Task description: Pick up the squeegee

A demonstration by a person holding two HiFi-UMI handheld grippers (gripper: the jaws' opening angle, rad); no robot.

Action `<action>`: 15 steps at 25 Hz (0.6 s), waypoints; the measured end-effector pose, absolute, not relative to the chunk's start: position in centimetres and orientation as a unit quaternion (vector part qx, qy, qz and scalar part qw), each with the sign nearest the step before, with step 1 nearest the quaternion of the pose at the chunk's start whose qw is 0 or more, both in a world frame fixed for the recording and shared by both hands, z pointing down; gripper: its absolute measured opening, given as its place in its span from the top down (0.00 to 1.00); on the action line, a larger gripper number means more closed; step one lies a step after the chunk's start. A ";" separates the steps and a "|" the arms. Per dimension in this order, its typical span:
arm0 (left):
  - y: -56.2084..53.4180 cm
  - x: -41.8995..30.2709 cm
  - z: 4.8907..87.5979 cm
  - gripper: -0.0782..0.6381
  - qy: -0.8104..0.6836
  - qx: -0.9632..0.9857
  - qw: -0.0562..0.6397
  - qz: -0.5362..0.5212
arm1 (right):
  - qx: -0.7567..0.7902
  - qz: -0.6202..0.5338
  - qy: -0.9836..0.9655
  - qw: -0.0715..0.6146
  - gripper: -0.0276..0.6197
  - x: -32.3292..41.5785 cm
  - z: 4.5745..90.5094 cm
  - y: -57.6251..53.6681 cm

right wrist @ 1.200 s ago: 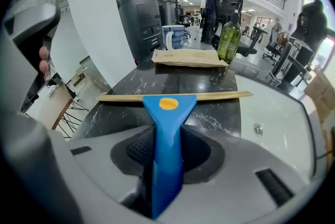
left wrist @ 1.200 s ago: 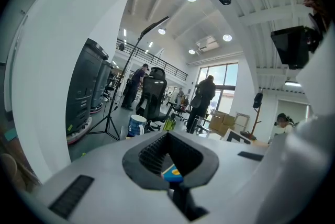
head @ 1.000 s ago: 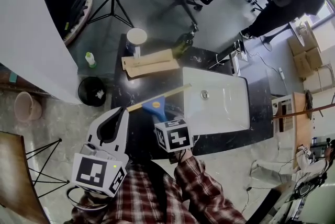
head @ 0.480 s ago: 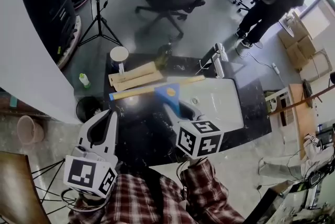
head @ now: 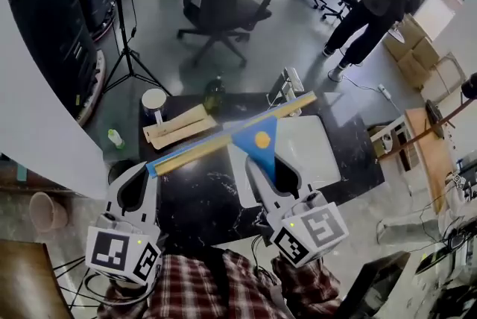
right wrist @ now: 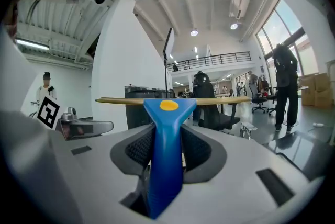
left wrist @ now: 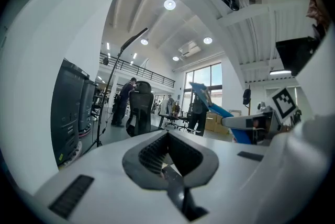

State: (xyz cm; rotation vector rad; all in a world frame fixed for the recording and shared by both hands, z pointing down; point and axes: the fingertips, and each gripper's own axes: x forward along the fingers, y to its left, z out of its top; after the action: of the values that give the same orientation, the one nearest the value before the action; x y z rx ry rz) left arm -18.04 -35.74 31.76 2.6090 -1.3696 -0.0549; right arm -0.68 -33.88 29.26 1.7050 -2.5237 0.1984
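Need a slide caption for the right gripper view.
Right gripper clamps the blue squeegee by its handle, blade level across the view.

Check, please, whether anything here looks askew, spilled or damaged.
Nothing stands out. The squeegee sits centred in the right gripper, held by its blue handle, its blade straight and unbent; no spill shows on the black table.

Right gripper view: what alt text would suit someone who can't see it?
The right hand-held gripper is shut on the blue handle of a squeegee, its long yellowish blade level across the view. Behind stand an office chair and a person.
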 end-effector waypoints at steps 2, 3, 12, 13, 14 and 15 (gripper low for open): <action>-35.9 -17.7 31.5 0.88 -0.459 0.883 0.092 -0.022 | 0.559 0.058 -0.826 0.040 0.75 -0.3 29.2 -32.9; -35.9 -17.6 31.3 0.88 -0.458 0.884 0.090 -0.024 | 0.561 0.059 -0.825 0.037 0.75 -0.2 29.3 -32.5; -36.0 -16.5 30.7 0.88 -0.455 0.886 0.083 -0.031 | 0.569 0.080 -0.818 0.010 0.75 0.6 30.0 -31.6; -36.0 -16.5 30.7 0.88 -0.455 0.886 0.083 -0.031 | 0.569 0.078 -0.819 0.009 0.75 0.5 29.8 -31.7; -36.0 -16.4 30.6 0.88 -0.454 0.886 0.083 -0.031 | 0.569 0.076 -0.819 0.007 0.75 0.5 29.6 -31.7; -36.0 -16.2 30.5 0.88 -0.454 0.887 0.082 -0.032 | 0.569 0.074 -0.819 0.006 0.75 0.6 29.5 -31.8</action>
State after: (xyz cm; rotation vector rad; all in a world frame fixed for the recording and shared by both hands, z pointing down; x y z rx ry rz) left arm -16.24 -36.05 30.53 2.6491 -1.3555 -0.0950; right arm 0.58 -31.76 29.48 1.7813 -2.5632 0.2315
